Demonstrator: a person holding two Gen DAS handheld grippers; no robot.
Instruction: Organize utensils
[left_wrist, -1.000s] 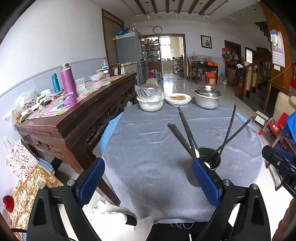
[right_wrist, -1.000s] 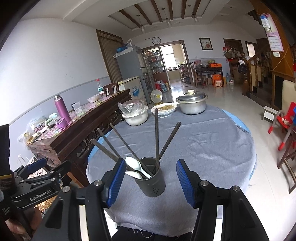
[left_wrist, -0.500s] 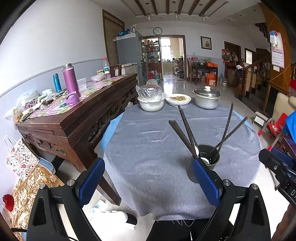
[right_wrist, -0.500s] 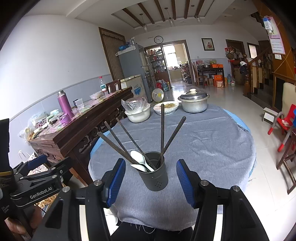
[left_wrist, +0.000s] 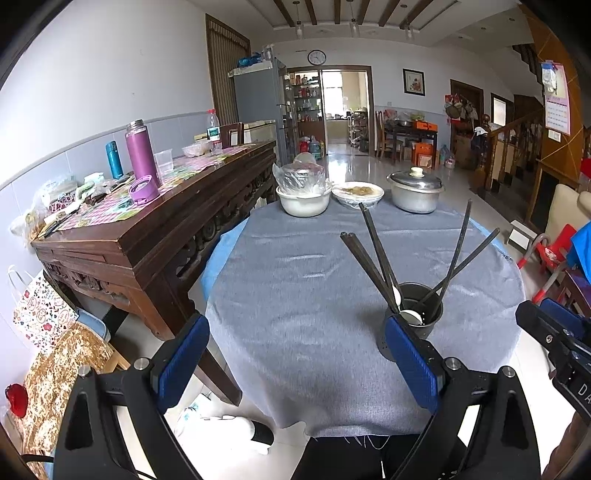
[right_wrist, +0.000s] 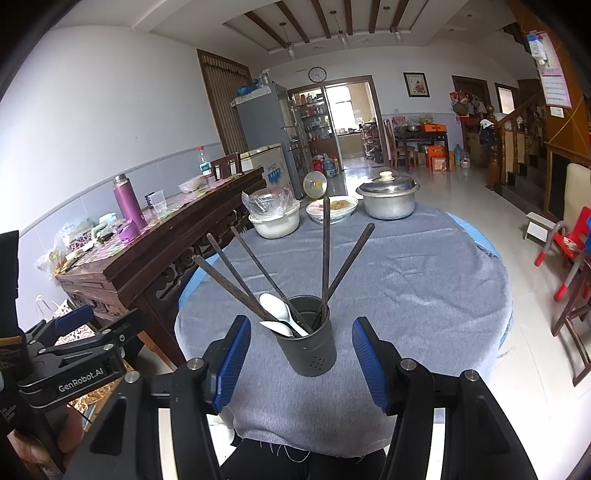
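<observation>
Bright, sharp daylight; fisheye-warped edges

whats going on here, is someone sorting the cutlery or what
A person holds a two-finger gripper in each hand over a round table with a grey cloth. The dark grey metal utensil holder already stands near the table's front edge with dark chopsticks and white spoons in it. The right gripper is open, its blue pads either side of the holder without touching. The left gripper is open and empty.
</observation>
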